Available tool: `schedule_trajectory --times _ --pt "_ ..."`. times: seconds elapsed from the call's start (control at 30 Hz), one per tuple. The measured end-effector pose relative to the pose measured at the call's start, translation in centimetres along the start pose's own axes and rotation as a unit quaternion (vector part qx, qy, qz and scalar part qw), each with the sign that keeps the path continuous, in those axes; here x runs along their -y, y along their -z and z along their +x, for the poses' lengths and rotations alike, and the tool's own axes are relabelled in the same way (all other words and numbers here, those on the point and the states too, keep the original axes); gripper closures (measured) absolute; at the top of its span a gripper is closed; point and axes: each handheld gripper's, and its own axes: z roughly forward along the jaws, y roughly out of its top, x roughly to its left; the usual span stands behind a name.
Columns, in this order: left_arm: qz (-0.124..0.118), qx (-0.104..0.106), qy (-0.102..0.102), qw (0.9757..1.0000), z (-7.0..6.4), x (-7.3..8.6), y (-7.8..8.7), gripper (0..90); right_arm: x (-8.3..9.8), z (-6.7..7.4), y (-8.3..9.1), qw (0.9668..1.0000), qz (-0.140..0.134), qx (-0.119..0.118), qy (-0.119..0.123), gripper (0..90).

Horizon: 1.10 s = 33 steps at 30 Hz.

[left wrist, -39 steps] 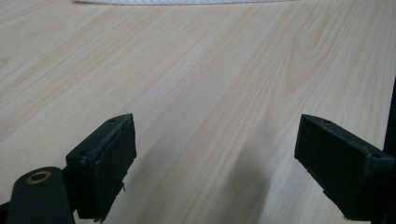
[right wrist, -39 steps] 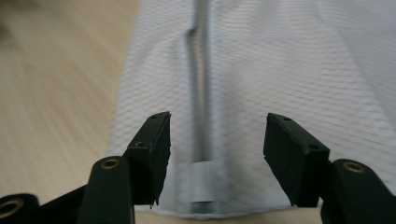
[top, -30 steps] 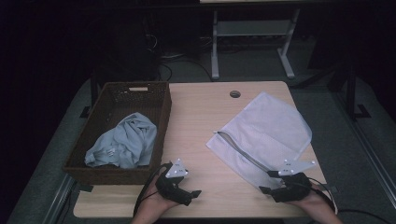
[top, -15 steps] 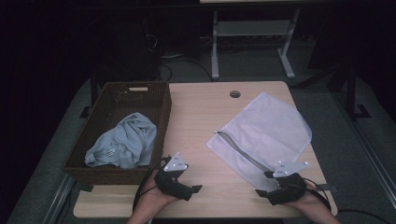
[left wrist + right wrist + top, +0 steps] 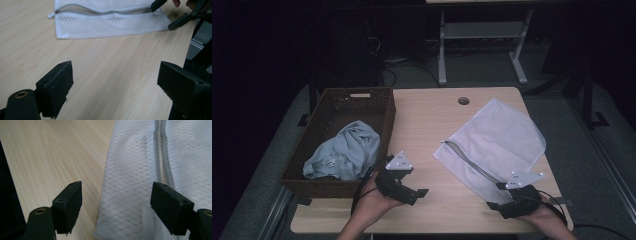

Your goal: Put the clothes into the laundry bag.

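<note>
Two grippers wait near a white mesh bag (image 5: 492, 145) on the tabletop (image 5: 427, 120).

The right gripper (image 5: 116, 202), jaws wide and just opened further, holds nothing above the bag's near corner. The left gripper (image 5: 115, 82) is wide open over bare wood. The right gripper view shows the grey zipper (image 5: 160, 152) up close; the high view shows a basket (image 5: 377, 97) with a grey cloth (image 5: 344, 152).

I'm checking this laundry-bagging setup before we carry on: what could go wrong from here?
1. The right gripper has open fingers over the near end of the mesh laundry bag; closing there may pinch both layers and keep the zipper mouth shut.
2. The thin bag lies flat on the smooth table, so it may slide rather than lift.
3. The left gripper is open and holds nothing; the grey garment sits bunched in the basket and could snag on the weave.
</note>
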Motion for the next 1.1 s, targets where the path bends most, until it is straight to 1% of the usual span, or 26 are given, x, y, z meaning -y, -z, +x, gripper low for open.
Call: schedule_trajectory --times 0.13,0.17,0.3,0.33,0.37,0.4,0.43,0.47,0.5,0.67,0.7,0.73,0.8,0.83,0.87,1.1 --pt "0.002 -0.007 -0.001 1.0000 0.5 -1.0 0.8 12.6 0.0 0.0 0.0 1.0000 0.001 0.000 0.003 24.9" --pt "0.004 -0.009 -0.004 0.9999 0.7 -1.2 0.9 12.6 0.0 0.0 0.0 1.0000 0.002 0.001 0.003 24.9" --pt "0.005 -0.013 -0.005 0.9999 1.1 -1.7 1.4 12.7 0.1 -0.1 0.0 1.0000 0.002 0.003 0.002 25.1" --pt "0.005 -0.015 -0.005 0.9999 1.5 -2.0 1.7 12.6 0.1 -0.2 0.1 1.0000 0.001 0.004 0.000 25.2" --pt "0.005 -0.015 -0.005 0.9999 1.5 -2.0 1.7 12.7 0.1 -0.2 0.1 1.0000 0.001 0.004 0.000 25.2" --pt "0.008 -0.019 -0.006 0.9998 2.0 -2.2 2.0 12.7 0.1 -0.2 0.0 1.0000 0.001 0.003 -0.001 25.2" --pt "0.008 -0.019 -0.006 0.9998 2.0 -2.2 2.0 12.7 0.1 -0.2 0.0 1.0000 0.002 0.003 -0.001 25.2" --pt "0.010 -0.021 -0.002 0.9997 2.5 -2.3 2.3 12.7 0.1 -0.2 0.0 1.0000 0.002 0.003 0.000 25.2" --pt "0.011 -0.022 -0.003 0.9997 2.7 -2.4 2.4 12.7 0.1 -0.2 0.0 1.0000 0.002 0.002 0.000 25.2" --pt "0.017 -0.042 -0.005 0.9990 4.1 -2.7 3.4 12.6 0.2 -0.3 0.0 1.0000 0.002 0.005 0.003 25.2" --pt "0.017 -0.042 -0.005 0.9990 4.1 -2.7 3.4 12.6 0.2 -0.3 0.0 1.0000 0.003 0.007 0.003 25.2" --pt "0.017 -0.050 -0.002 0.9986 4.6 -2.7 3.8 12.7 0.2 -0.3 0.0 1.0000 0.003 0.007 0.002 25.2" --pt "0.018 -0.060 0.000 0.9980 5.2 -2.7 4.3 12.6 0.2 -0.4 0.0 1.0000 0.002 0.008 0.002 25.2" --pt "0.018 -0.060 0.000 0.9980 5.2 -2.7 4.3 12.6 0.2 -0.4 0.0 1.0000 0.002 0.008 0.002 25.2" --pt "0.020 -0.072 -0.001 0.9972 5.7 -2.7 4.7 12.6 0.1 -0.4 0.0 1.0000 0.003 0.008 0.000 25.3" --pt "0.021 -0.101 0.016 0.9945 7.8 -2.0 6.2 12.4 0.1 -0.4 -0.1 1.0000 0.004 0.009 0.001 25.3"
